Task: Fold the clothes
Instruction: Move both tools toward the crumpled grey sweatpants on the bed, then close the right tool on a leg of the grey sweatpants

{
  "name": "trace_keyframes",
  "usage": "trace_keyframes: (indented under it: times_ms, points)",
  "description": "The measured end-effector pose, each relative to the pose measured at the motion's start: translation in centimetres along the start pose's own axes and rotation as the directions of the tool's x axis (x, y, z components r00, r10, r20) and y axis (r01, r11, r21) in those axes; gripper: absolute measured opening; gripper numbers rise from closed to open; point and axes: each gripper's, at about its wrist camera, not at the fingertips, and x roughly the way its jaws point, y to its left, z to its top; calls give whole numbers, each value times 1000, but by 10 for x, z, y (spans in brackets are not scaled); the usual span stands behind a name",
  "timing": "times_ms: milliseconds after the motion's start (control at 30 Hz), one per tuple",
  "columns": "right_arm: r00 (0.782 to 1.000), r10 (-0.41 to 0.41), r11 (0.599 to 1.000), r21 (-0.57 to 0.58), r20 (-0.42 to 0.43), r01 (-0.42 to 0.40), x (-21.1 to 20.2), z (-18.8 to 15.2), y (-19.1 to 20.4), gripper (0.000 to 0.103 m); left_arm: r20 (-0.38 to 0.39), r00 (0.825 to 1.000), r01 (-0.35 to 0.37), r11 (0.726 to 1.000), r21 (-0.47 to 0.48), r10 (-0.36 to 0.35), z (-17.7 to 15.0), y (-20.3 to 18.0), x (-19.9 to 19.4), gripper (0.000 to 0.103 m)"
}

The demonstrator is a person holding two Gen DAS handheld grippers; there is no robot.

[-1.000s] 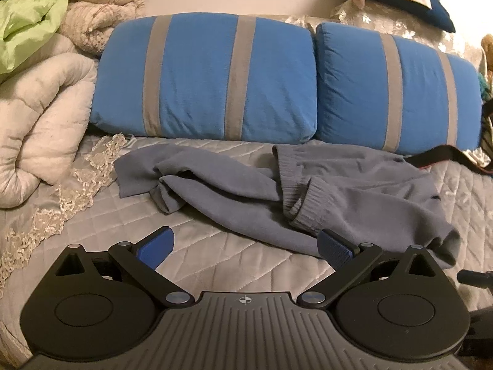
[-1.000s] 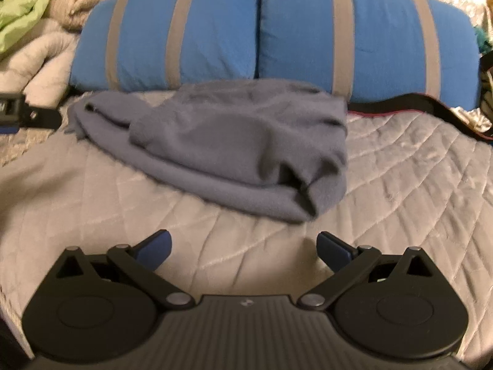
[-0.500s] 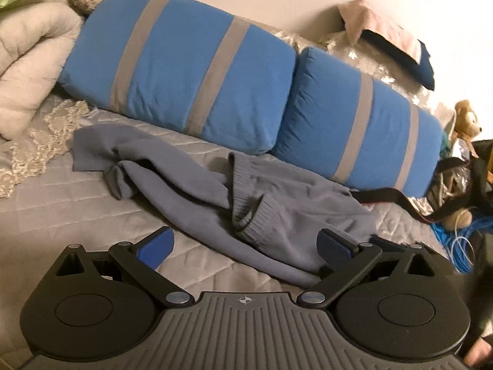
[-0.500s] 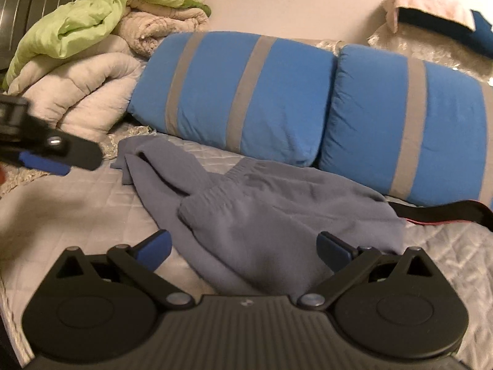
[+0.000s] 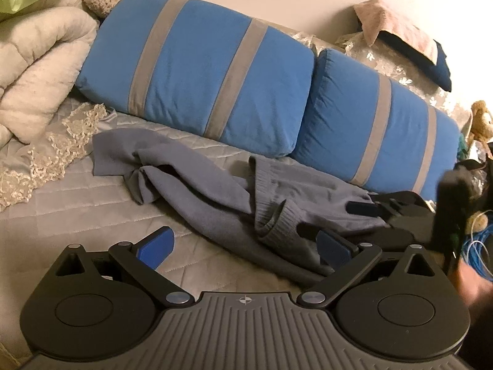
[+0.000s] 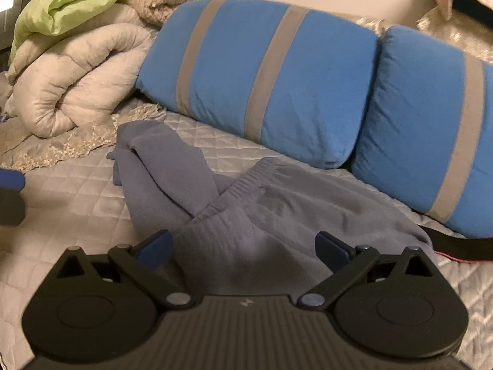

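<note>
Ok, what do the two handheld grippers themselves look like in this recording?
Both match: the left gripper and right gripper each have a ribbed grey body, two round black discs, black linkage arms with silver pivot pins, and blue finger pads. A small white mark sits at the body's centre. No cables or sleeves show.

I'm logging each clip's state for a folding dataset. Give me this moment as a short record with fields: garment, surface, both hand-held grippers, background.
garment: grey sweatpants, crumpled, unfolded, one leg crossed over the waistband
surface: grey quilted bedspread
left hand-held gripper: open, holding nothing, low over the near edge of the pants
right hand-held gripper: open, holding nothing, over the waistband end
background: two blue pillows with grey stripes behind the pants; rolled white duvet and green blanket to the left
fold progress: not started
</note>
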Motion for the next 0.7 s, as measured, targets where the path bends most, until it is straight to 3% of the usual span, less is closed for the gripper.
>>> trace_keyframes:
  times_ms: [300, 700]
  points:
    - [985, 153, 986, 76, -78, -147, 33, 19, -37, 89, -14, 1000, 11, 1000, -8, -11, 2, 1, 0, 101]
    - [918, 374, 927, 92, -136, -364, 62, 32, -45, 57, -37, 999, 14, 1000, -5, -14, 2, -2, 8, 101]
